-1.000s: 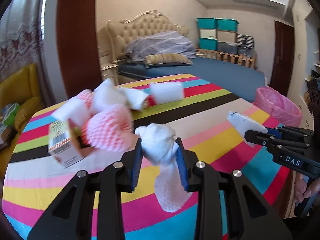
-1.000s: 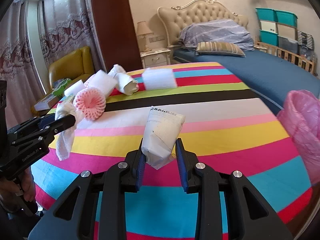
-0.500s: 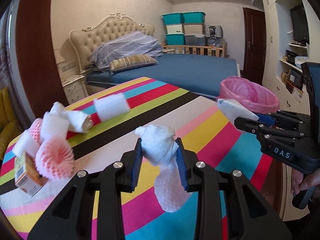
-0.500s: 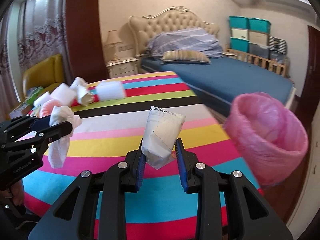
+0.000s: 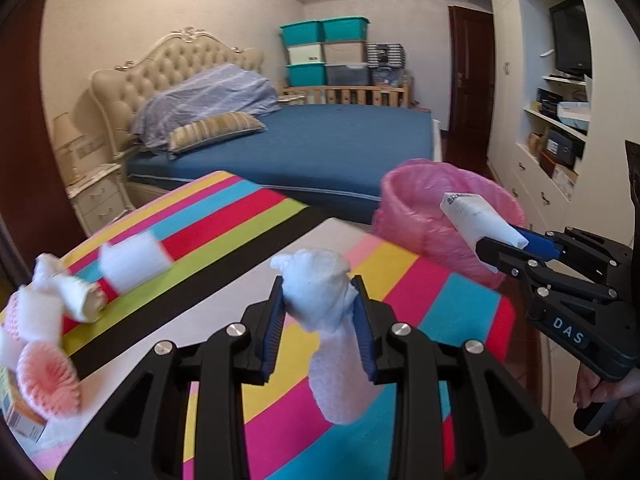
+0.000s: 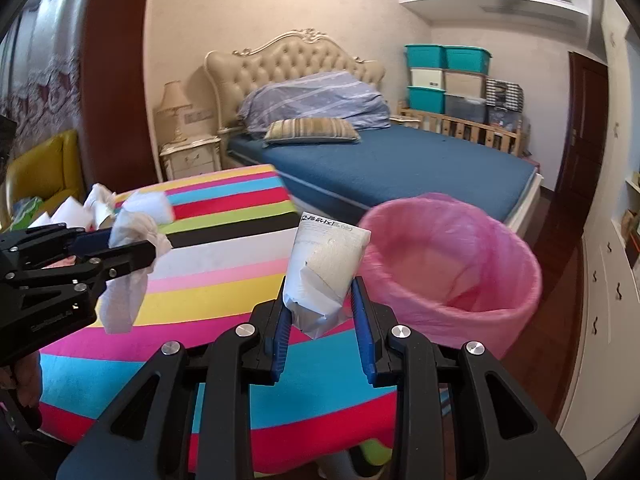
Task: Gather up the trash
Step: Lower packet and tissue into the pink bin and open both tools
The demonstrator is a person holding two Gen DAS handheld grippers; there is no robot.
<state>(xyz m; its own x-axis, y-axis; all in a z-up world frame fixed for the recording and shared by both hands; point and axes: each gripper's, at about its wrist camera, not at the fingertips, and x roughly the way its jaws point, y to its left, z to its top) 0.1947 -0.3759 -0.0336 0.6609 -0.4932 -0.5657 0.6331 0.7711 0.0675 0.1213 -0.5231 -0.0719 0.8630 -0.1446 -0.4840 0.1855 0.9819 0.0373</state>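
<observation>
Evidently both loads are bound for the bin [image 6: 448,264] at right: left gripper [image 5: 320,328] clenches a tissue wad [image 5: 320,296], right gripper [image 6: 320,312] a paper packet [image 6: 326,268] (more trash lies at the table's [image 5: 224,264] left).

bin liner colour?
Pink, translucent plastic. The bin liner shows best in the right wrist view, just beyond the table's edge.

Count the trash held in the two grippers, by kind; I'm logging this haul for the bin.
Foam wad: 1
Paper packet: 1
Total: 2
</observation>
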